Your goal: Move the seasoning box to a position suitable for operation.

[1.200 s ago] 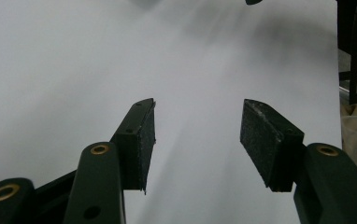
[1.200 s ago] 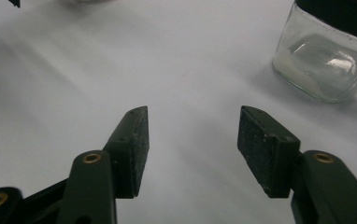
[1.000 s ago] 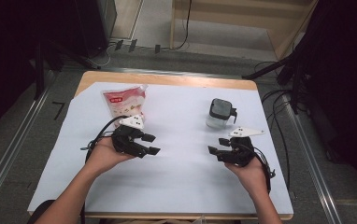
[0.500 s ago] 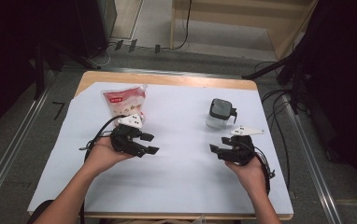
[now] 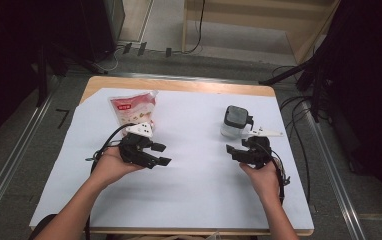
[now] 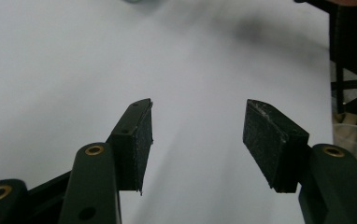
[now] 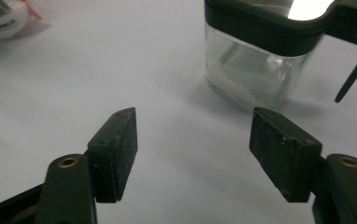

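Right gripper [image 7: 193, 154] jaws just been opening, nothing between; your hand crept slightly toward jar [image 7: 256, 60]. Left gripper [image 6: 195, 140] unmoved, jaws apart, empty. Jar stands just ahead of right gripper, slightly right; pouch [image 5: 133, 107] beyond left gripper. Step: approach. Next: advance, straddle jar, then close.

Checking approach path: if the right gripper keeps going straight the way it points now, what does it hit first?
Probably the clear jar with the dark lid, which lies ahead and slightly right of the right gripper. Its jaws have just been opening, with nothing between them. Depth is unclear.
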Demonstrator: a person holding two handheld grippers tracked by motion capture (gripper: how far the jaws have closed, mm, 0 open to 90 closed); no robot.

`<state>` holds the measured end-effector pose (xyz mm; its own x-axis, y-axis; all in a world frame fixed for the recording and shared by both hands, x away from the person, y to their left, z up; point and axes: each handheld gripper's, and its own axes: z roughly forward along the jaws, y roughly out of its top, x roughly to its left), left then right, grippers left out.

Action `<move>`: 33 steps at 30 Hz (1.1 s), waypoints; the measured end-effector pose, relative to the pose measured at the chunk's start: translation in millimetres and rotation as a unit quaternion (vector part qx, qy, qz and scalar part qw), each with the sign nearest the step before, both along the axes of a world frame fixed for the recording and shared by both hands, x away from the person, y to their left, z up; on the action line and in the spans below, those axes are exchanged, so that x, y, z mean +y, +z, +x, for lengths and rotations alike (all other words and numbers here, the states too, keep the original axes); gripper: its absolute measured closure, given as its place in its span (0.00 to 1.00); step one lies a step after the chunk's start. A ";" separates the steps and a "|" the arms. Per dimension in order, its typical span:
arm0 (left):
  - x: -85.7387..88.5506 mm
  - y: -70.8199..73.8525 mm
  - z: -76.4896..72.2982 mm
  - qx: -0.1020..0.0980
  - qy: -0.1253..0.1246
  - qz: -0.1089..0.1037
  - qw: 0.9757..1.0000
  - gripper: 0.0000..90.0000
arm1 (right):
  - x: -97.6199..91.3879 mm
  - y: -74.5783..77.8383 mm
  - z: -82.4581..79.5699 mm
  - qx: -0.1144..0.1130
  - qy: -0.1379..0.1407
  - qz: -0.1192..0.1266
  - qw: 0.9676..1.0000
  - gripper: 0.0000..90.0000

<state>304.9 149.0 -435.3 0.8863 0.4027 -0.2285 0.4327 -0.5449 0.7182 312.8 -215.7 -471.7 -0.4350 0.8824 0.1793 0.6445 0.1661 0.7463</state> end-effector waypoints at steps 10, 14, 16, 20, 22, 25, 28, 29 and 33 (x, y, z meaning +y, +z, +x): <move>1.0 0.7 -0.2 0.000 -0.001 -0.008 1.000 0.48 | 9.3 -4.8 15.3 -0.011 -0.065 -0.010 0.998 0.19; 1.1 2.4 -1.4 -0.001 -0.001 -0.012 1.000 0.48 | 12.2 -7.6 22.5 -0.015 -0.102 -0.016 0.995 0.15; -0.3 2.5 -2.3 -0.004 -0.001 -0.011 1.000 0.48 | 12.9 -11.6 28.0 -0.019 -0.119 -0.008 0.993 0.14; -1.2 1.9 -2.1 -0.004 -0.002 -0.005 1.000 0.48 | 15.0 -15.8 32.8 -0.030 -0.138 -0.015 0.990 0.14; -1.7 2.3 -2.3 -0.003 -0.001 -0.006 1.000 0.48 | 18.5 -20.1 36.8 -0.041 -0.153 -0.012 0.987 0.12; -1.7 2.3 -2.3 -0.004 -0.004 -0.003 1.000 0.48 | 19.1 -24.3 41.8 -0.038 -0.163 0.008 0.986 0.11; -1.2 1.7 -1.6 -0.002 -0.003 -0.005 1.000 0.48 | 23.2 -26.7 47.1 -0.036 -0.169 -0.010 0.985 0.09; -1.1 1.7 -1.3 0.000 -0.004 -0.005 1.000 0.48 | 25.1 -27.1 49.3 -0.035 -0.171 -0.011 0.984 0.09; -1.0 1.6 -1.0 -0.001 -0.004 -0.002 1.000 0.48 | 33.6 -27.5 57.9 -0.047 -0.178 -0.007 0.983 0.05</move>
<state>303.9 148.0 -433.7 0.8897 0.3950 -0.2290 0.4277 -0.5452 0.7210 370.7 -182.1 -499.2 -0.1129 0.9838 0.1394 0.5926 -0.0459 0.8042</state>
